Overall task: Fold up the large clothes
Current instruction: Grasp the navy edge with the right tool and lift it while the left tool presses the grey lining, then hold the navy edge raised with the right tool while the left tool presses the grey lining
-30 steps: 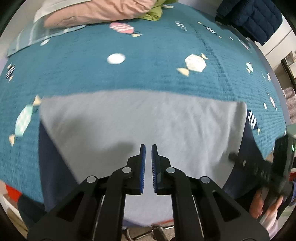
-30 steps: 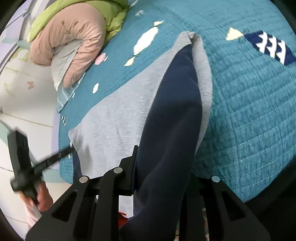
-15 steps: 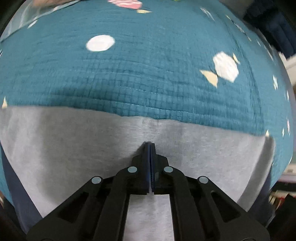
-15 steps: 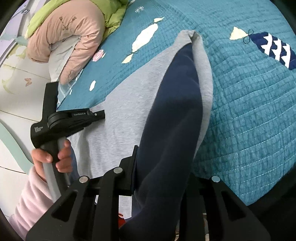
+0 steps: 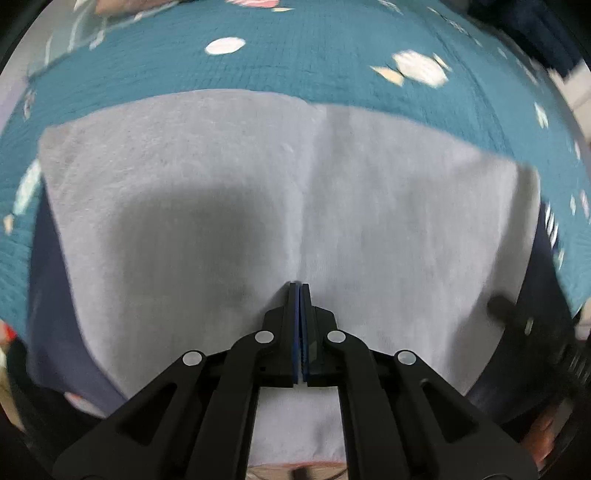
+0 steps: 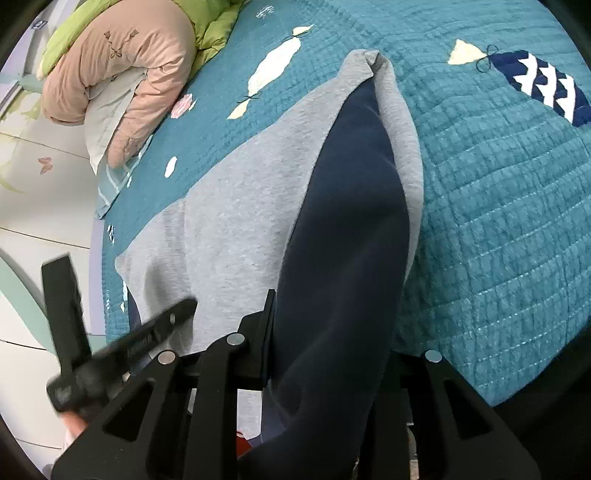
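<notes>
Left hand-held gripper (image 5: 299,291): jaws together, blue pads touching, nothing visibly caught between them. It sits low over the middle of the grey garment (image 5: 229,206), tip on or just above a lengthwise crease in the fabric; contact can't be confirmed. It casts a shadow to the left of the crease.

Right hand-held gripper (image 6: 332,325): clamped on the navy sleeve (image 6: 347,229). The cloth fills the gap between the fingers and hides the right one; the left finger (image 6: 267,314) presses against the fabric. From the left wrist view it shows blurred at the garment's right edge (image 5: 517,317).

Garment lies spread on the teal quilted bed cover (image 6: 498,221), grey body flat, navy sleeve running along its right side up to a grey folded corner. A second navy strip shows along the left edge (image 5: 55,288). Near edge hangs over the bed's side.

Pink duvet (image 6: 122,70) rolled with a green quilt (image 6: 207,29) at the far end of the bed, well apart from the garment. No containers in view. Left wrist frame is motion-blurred.
</notes>
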